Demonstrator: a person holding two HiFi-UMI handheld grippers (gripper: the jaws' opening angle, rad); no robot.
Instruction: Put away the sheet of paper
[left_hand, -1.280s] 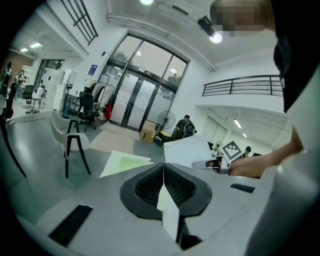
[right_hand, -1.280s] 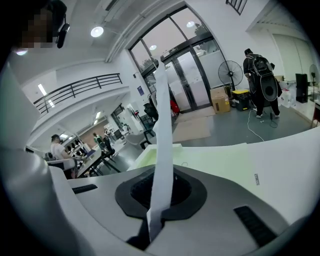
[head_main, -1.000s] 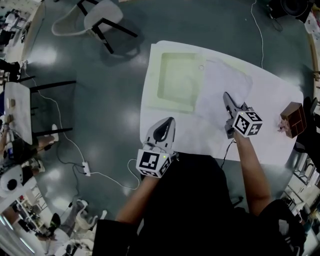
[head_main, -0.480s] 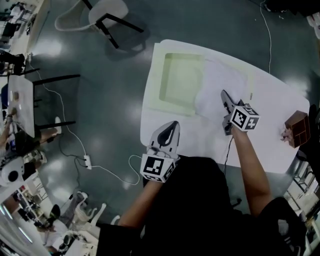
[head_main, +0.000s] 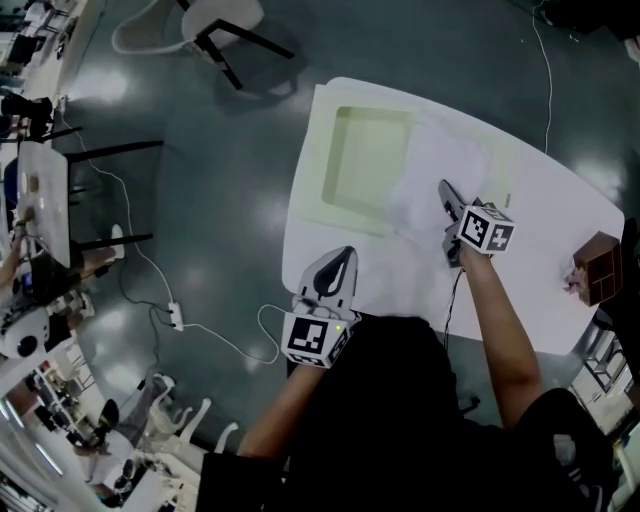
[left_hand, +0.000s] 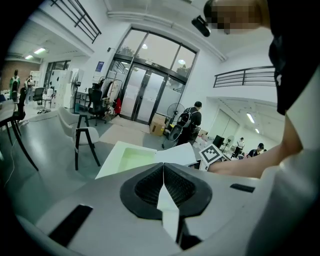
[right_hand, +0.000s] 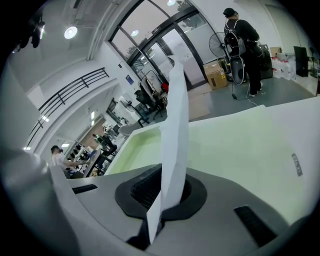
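The white sheet of paper (head_main: 440, 160) hangs over the right rim of a pale green tray (head_main: 362, 160) on the white table (head_main: 540, 270). My right gripper (head_main: 444, 190) is shut on the sheet's near edge. In the right gripper view the paper (right_hand: 176, 115) stands up edge-on from between the closed jaws of the right gripper (right_hand: 164, 192), with the green tray (right_hand: 145, 150) just beyond. My left gripper (head_main: 340, 262) rests shut at the table's near left edge, apart from the sheet. The left gripper (left_hand: 163, 172) shows its pads closed together.
A brown wooden box (head_main: 597, 268) sits at the table's right edge. On the floor to the left are a white cable with a power strip (head_main: 175, 318) and a chair (head_main: 215, 20). People stand in the hall (right_hand: 242, 45) behind the table.
My right gripper has moved slightly forward and left with the sheet, bringing it further over the tray's right rim. The left gripper has stayed at the table's near edge.
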